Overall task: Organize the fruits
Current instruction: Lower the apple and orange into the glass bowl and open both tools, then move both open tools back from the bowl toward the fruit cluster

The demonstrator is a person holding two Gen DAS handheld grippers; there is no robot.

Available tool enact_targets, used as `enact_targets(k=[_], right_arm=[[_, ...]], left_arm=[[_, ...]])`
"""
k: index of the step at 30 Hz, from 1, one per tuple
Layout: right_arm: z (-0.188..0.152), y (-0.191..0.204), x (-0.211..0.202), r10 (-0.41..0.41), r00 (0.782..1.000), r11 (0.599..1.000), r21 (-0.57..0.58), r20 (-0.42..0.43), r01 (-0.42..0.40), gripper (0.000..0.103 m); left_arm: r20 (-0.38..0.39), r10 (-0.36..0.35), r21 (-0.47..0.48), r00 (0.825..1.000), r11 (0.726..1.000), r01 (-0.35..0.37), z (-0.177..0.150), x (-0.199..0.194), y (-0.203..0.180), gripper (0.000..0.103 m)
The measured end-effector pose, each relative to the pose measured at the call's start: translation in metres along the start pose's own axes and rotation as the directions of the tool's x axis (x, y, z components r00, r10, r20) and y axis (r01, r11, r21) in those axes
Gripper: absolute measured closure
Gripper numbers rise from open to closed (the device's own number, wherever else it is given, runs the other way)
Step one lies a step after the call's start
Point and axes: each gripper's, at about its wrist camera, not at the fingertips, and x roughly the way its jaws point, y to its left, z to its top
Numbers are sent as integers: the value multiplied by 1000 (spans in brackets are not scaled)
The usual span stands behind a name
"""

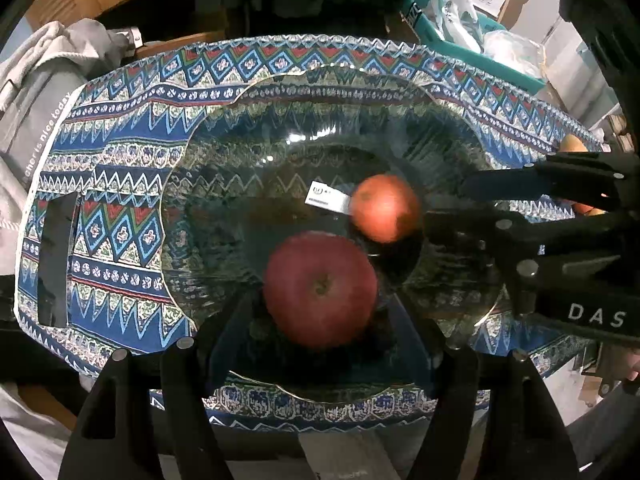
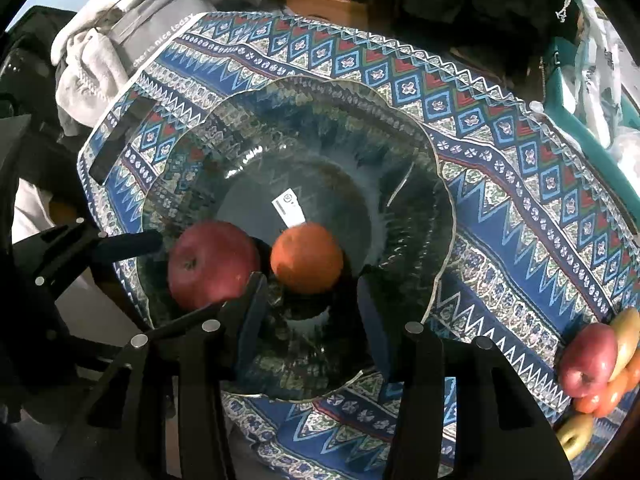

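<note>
- A clear glass bowl (image 2: pixel 400 152) with a scalloped rim sits in the middle of the tabletop, on a blue patterned tablecloth (image 2: pixel 520 216).
- A red apple (image 1: pixel 320 290) and an orange (image 1: pixel 384 208) lie in the bowl's bottom, close together; a white label (image 1: pixel 326 197) shows through the glass just beside the orange.
- The left gripper (image 1: pixel 320 344) hangs over the bowl's near rim, fingers spread wide either side of the apple, gripping nothing.
- The right gripper (image 2: pixel 310 320) is likewise wide open above the bowl, the orange just ahead of its fingertips, nothing held.
- More fruit (image 2: pixel 600 368), including a second red apple and yellow and orange pieces, is heaped at the tabletop's right edge, well apart from the bowl.
- A grey garment (image 2: pixel 160 16) lies past the far left corner.
</note>
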Motion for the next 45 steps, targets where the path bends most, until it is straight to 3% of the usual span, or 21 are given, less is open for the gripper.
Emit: enact_targets(k=[11, 24, 29, 45], right_arm=[[5, -9, -50, -50, 988, 997, 61, 146, 42, 54], [-7, -17, -143, -178, 923, 982, 117, 341, 146, 54], [-16, -20, -166, -192, 905, 980, 129, 379, 154, 54], [-58, -55, -215, -275, 861, 955, 224, 428, 194, 49]], left_arm=[[89, -4, -9, 996, 1000, 5, 12, -33, -5, 30], [206, -36, 27, 978, 999, 31, 31, -83, -27, 30], [251, -52, 42, 967, 998, 43, 36, -102, -37, 30], [289, -109, 148, 951, 987, 68, 40, -127, -93, 27]])
